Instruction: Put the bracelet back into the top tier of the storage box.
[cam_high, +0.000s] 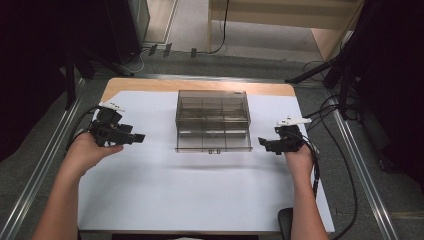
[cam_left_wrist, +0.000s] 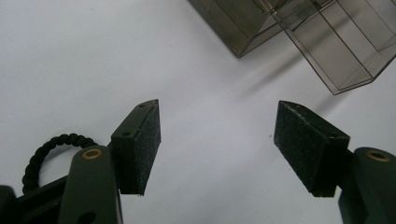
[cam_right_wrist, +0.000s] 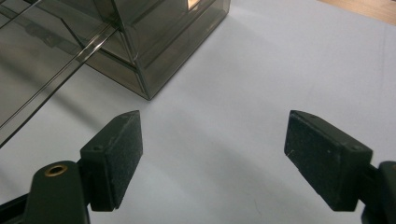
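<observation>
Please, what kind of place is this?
Probably a lab bench for recording handling tasks: a table under white sheet, dark tripod legs at the sides, cables on the floor, and one clear box.

Smoky grey see-through box (cam_high: 213, 121), white table cover (cam_high: 200, 190), black tools, black braided cord (cam_left_wrist: 44, 151)
</observation>
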